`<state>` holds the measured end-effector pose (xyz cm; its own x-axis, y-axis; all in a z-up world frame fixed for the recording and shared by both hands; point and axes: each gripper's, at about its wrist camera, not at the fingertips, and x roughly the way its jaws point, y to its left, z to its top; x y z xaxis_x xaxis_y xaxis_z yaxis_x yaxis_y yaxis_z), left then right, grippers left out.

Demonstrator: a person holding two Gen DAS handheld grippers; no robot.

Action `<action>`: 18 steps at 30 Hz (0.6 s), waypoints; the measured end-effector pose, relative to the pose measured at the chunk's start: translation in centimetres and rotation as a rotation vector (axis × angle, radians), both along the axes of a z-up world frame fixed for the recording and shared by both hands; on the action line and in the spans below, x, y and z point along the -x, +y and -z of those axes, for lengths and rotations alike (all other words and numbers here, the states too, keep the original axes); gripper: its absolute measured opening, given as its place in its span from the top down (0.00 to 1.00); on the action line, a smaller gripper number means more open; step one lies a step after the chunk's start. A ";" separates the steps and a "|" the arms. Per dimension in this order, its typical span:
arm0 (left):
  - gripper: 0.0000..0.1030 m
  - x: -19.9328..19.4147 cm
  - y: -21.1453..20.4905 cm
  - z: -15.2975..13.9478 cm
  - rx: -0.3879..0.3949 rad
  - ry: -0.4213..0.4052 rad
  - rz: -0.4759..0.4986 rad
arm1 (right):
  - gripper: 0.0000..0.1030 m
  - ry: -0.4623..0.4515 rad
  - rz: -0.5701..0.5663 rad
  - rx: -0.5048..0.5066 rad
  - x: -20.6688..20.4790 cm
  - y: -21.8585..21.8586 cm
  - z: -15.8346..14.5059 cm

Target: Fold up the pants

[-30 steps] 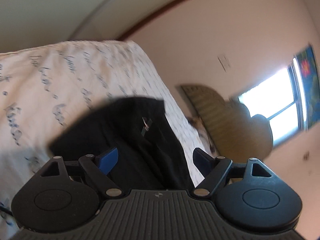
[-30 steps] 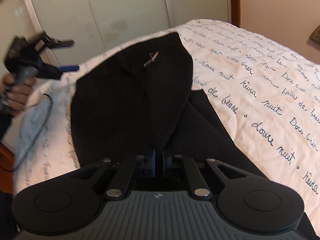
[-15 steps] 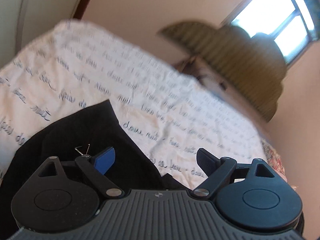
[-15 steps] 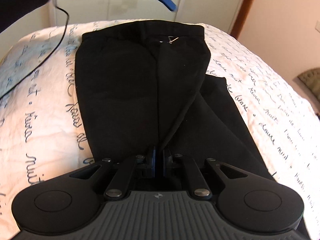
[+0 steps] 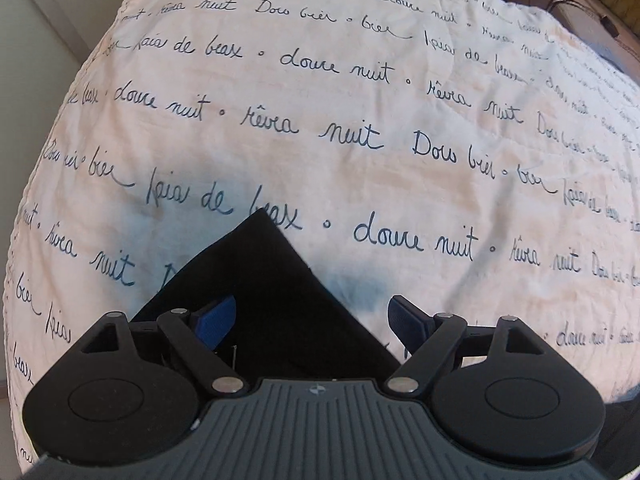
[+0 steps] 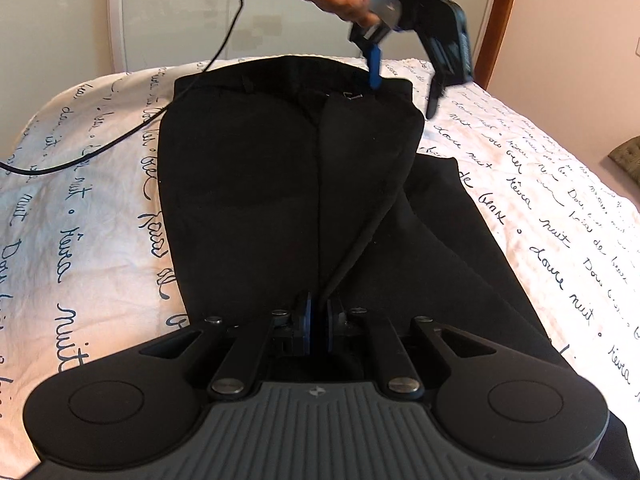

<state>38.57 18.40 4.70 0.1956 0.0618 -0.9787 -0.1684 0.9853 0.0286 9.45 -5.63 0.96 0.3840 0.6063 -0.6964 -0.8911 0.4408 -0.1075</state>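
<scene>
Black pants (image 6: 280,184) lie on a white bedspread with the waistband at the far end. One leg is folded over the other. My right gripper (image 6: 316,320) is shut on the pants fabric at the near crotch seam. My left gripper (image 5: 312,318) is open and points down over the waistband corner (image 5: 276,280), with the fabric between its fingers. In the right wrist view the left gripper (image 6: 404,76) hangs above the far right waistband corner, held in a hand.
The white bedspread (image 5: 360,120) with blue script covers the bed. A black cable (image 6: 120,136) trails over its left side. A wooden door frame (image 6: 500,20) and white wardrobe doors stand behind. An olive cushion (image 6: 628,152) lies at right.
My left gripper has swung across and come down over the waistband's far right corner, staying open. My right gripper stays shut on the fabric as its view shifts.
</scene>
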 end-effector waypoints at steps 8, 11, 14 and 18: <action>0.74 0.2 -0.2 0.4 -0.131 -0.061 -0.037 | 0.92 -0.014 -0.014 -0.024 0.2 -0.3 0.1; 0.78 2.1 0.6 -1.6 -0.096 -0.147 -0.067 | 0.92 -0.006 -0.006 -0.038 0.1 -0.4 0.1; 0.85 4.8 2.1 -3.3 -0.009 -0.225 -0.112 | 0.92 -0.005 -0.004 -0.037 0.0 -0.4 0.0; 0.88 11.8 5.4 -6.6 0.204 -0.421 -0.241 | 0.92 -0.004 0.004 -0.034 0.1 -0.4 0.0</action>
<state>26.76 23.76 11.31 0.5781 -0.0297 -0.8154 -0.3469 0.8956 -0.2786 9.31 -6.03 0.92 0.3891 0.6285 -0.6735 -0.8891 0.4476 -0.0961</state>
